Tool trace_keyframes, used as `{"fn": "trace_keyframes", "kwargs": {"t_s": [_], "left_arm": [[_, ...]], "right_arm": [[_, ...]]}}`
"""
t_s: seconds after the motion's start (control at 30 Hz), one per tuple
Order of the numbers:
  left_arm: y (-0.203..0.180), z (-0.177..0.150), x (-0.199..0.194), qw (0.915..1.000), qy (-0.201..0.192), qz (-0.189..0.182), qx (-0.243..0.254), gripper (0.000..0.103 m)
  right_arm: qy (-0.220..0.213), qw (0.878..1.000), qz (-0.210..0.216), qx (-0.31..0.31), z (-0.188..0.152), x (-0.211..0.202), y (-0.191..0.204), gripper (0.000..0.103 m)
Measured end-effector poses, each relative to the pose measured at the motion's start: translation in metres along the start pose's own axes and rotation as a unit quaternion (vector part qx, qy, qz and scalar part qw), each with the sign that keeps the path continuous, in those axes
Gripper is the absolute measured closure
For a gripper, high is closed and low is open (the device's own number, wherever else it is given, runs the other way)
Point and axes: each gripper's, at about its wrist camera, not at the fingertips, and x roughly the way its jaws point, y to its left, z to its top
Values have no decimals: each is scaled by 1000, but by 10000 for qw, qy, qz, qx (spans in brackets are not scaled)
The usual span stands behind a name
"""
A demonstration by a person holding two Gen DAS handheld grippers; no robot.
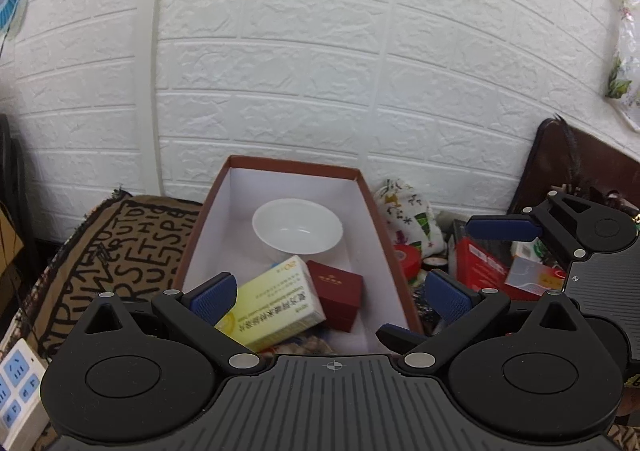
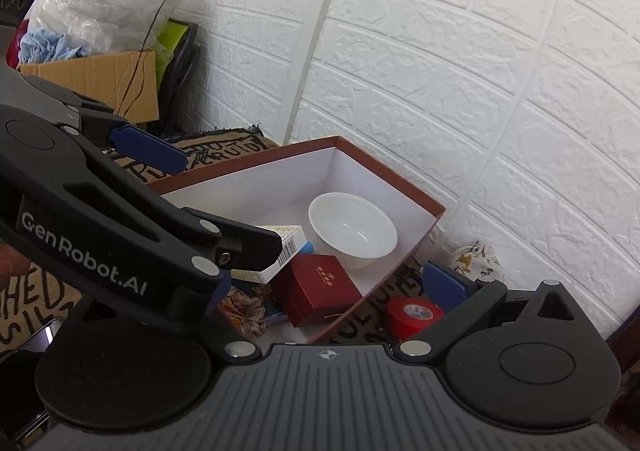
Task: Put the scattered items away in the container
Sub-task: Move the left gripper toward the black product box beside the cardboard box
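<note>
An open box with a brown rim [image 1: 294,163] [image 2: 384,171] and white inside holds a white bowl [image 1: 298,227] [image 2: 352,229], a pale yellow medicine carton [image 1: 276,303] [image 2: 286,241], a dark red case [image 1: 338,291] [image 2: 316,289] and a patterned cloth piece [image 2: 248,307]. My left gripper [image 1: 330,297] hovers open over the box's near end with nothing between its fingers. My right gripper [image 2: 332,291] is also open and empty beside it; one of its blue pads [image 1: 504,229] shows at the right. A red tape roll [image 1: 406,257] [image 2: 414,315] lies outside the box.
A printed white pouch [image 1: 408,211] [image 2: 476,259] and red packets [image 1: 480,263] crowd the box's right side. A lettered rug [image 1: 132,247] lies underneath, with a power strip [image 1: 18,383] at the left. A cardboard box [image 2: 104,79] and the brick wall [image 1: 320,71] stand behind.
</note>
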Motion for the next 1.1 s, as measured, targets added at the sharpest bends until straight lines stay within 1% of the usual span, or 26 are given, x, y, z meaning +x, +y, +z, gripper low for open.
{"fn": "trace_keyframes", "kwargs": {"t_s": [0.1, 0.17, 0.23, 0.3, 0.43, 0.5, 0.6, 0.7, 0.77, 0.87, 0.93, 1.03, 1.1], "left_arm": [[-18, -11, -14, 10000, -49, -49, 61, 0], [-32, -24, -23, 9997, -145, -104, 180, 0], [-47, -39, -30, 9993, -165, -189, 273, 0], [-63, -56, -34, 9988, -127, -321, 339, 0], [-93, -90, -31, 9976, 63, -583, 367, 0], [-105, -108, -27, 9967, 224, -727, 275, 0], [-119, -132, -21, 9939, 469, -990, 90, 0], [-133, -150, -17, 9926, 575, -1060, 163, 0], [-143, -156, -12, 9920, 620, -1047, 332, 0], [-153, -156, -8, 9906, 681, -1071, 503, 0], [-157, -153, -6, 9902, 640, -1136, 498, 0], [-163, -151, -1, 9902, 581, -1187, 456, 0], [-169, -150, 4, 9902, 581, -1196, 416, 0]], "right_arm": [[-60, 9998, -39, 162, -11, -17, -3, 1], [-62, 9994, -149, 318, -22, -31, -5, 1], [-97, 9984, -280, 484, -39, -45, -5, 1], [-159, 9972, -305, 661, -61, -60, -4, 1], [-156, 9929, -381, 1113, -107, -86, -1, 1], [-54, 9894, -513, 1357, -129, -96, 1, 1], [-45, 9824, -650, 1749, -162, -111, 0, 1], [-28, 9772, -903, 1923, -190, -124, 1, 1], [48, 9743, -1061, 1988, -206, -127, 1, 1], [177, 9690, -1162, 2172, -224, -125, -4, 1], [236, 9645, -1245, 2316, -231, -123, -8, 1], [157, 9592, -1362, 2473, -239, -126, -14, 3], [103, 9568, -1529, 2472, -242, -129, -17, 4]]}}
